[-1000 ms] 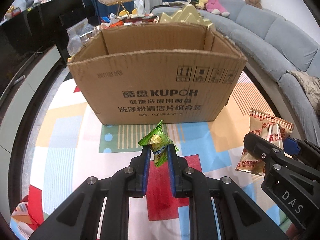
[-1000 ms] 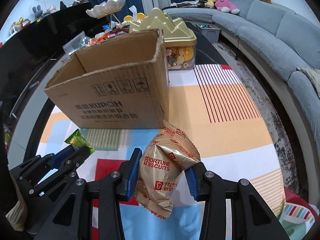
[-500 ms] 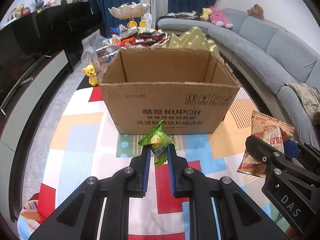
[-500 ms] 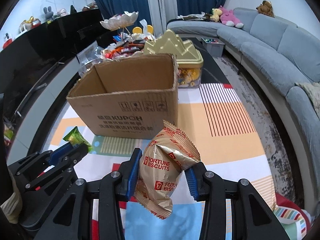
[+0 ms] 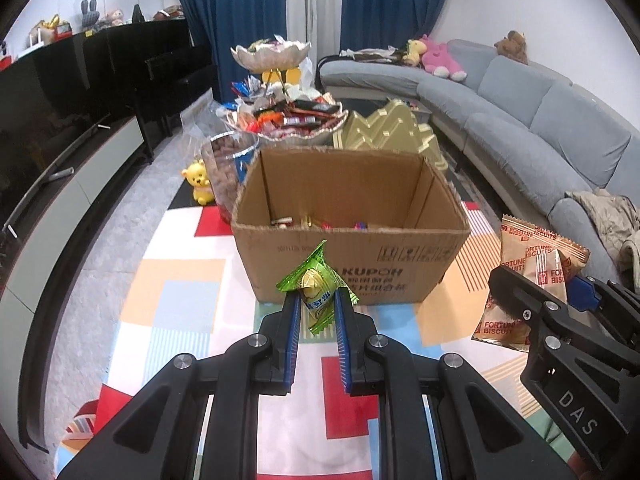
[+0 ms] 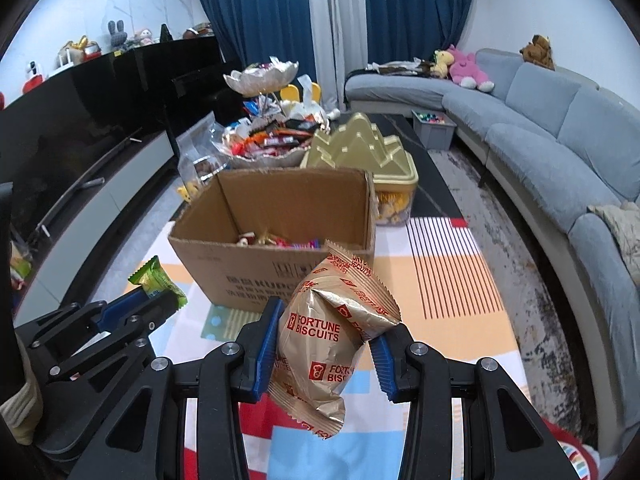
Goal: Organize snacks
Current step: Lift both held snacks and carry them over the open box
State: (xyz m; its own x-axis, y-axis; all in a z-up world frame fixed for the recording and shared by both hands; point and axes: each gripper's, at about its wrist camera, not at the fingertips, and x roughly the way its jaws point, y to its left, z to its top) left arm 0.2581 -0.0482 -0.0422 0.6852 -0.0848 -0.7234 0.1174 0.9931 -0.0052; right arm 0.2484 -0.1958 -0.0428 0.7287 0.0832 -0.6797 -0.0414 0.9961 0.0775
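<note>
My left gripper [image 5: 316, 300] is shut on a small green-wrapped candy [image 5: 314, 284], held in the air in front of an open cardboard box [image 5: 348, 268]. The box [image 6: 276, 272] holds several wrapped snacks on its floor. My right gripper [image 6: 326, 330] is shut on a gold Fortune Biscuits packet [image 6: 328, 344], which hangs between the blue pads. That same packet [image 5: 532, 280] and right gripper [image 5: 560, 304] show at the right edge of the left wrist view. The left gripper [image 6: 156, 298] with the green candy [image 6: 158, 282] shows at the left of the right wrist view.
Behind the box stand a gold mountain-shaped tin [image 6: 360, 152], a tiered dish piled with snacks [image 5: 284, 116] and a clear jar of nuts [image 5: 224, 168]. A colourful patterned cloth [image 6: 440, 280] covers the table. A grey sofa [image 5: 540, 120] curves along the right, a black TV unit [image 5: 60, 120] along the left.
Both grippers have risen with their snacks still held. The box now sits lower in view and its inside, with the snacks on its floor, has come into sight.
</note>
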